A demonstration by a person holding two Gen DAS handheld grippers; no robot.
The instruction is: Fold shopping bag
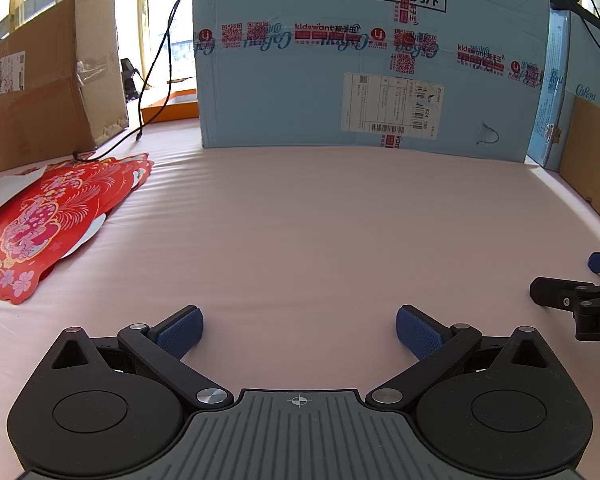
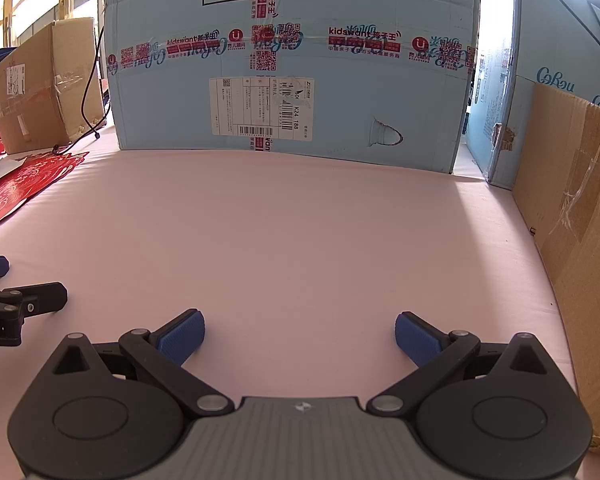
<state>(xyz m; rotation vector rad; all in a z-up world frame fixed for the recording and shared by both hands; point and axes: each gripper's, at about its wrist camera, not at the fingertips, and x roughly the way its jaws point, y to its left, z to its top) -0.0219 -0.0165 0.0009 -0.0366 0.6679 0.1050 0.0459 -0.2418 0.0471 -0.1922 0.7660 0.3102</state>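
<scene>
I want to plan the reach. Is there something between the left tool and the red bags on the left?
Nothing visible: only bare pink cloth lies between the open left tool and the red bags.

Two tools (image 1: 299, 330) (image 2: 299, 336), one blue box (image 1: 364, 64), red bags (image 1: 52, 220) uncountable.

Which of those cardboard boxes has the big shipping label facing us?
The large light-blue box standing straight ahead at the back of the pink table. The plain brown box on the left carries only a small sticker on its side.
</scene>
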